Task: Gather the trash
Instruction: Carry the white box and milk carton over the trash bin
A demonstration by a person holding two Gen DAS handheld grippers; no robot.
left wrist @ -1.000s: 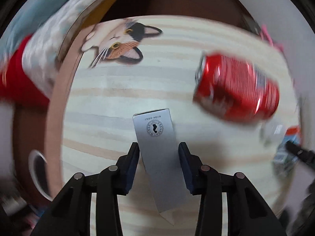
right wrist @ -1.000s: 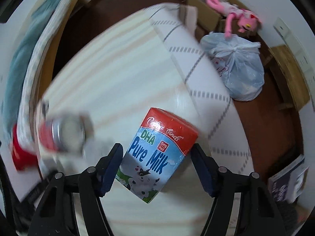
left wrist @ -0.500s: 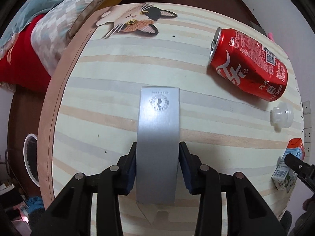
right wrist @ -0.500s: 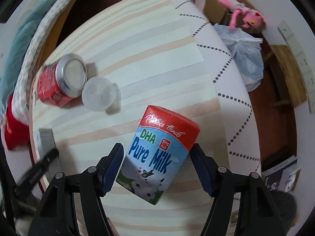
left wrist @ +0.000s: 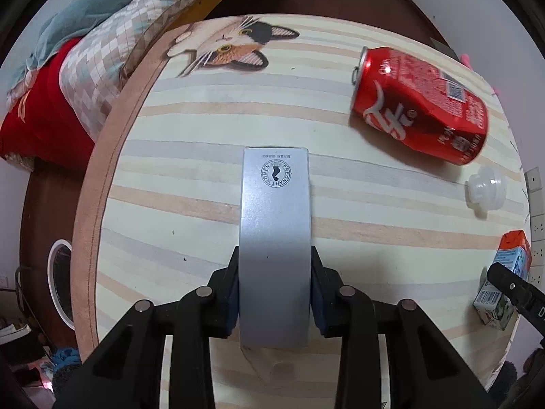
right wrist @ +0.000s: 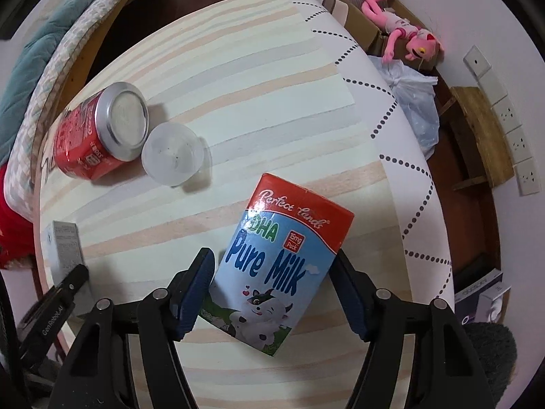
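Observation:
My left gripper (left wrist: 275, 281) is shut on a flat grey box (left wrist: 275, 225), its pads pressed against both long sides. My right gripper (right wrist: 274, 289) is open around a blue and red milk carton (right wrist: 277, 259) lying tilted on the striped mat; a gap shows at each finger. A dented red soda can (left wrist: 422, 105) lies on its side to the right in the left wrist view and also shows in the right wrist view (right wrist: 92, 136). A clear plastic cup (right wrist: 173, 158) lies beside the can. The carton (left wrist: 504, 279) and the right gripper's finger show at the left view's right edge.
The striped mat (left wrist: 204, 156) has a cat print (left wrist: 231, 44) at its far end. A bed with red and checked bedding (left wrist: 61, 95) lies left. A plastic bag (right wrist: 415, 102), a pink plush toy (right wrist: 398, 30) and a wooden stool (right wrist: 480, 133) stand right of the mat.
The left gripper has closed on the grey box and straightened it. Both views have steadied after swinging; the milk carton stays between the right fingers.

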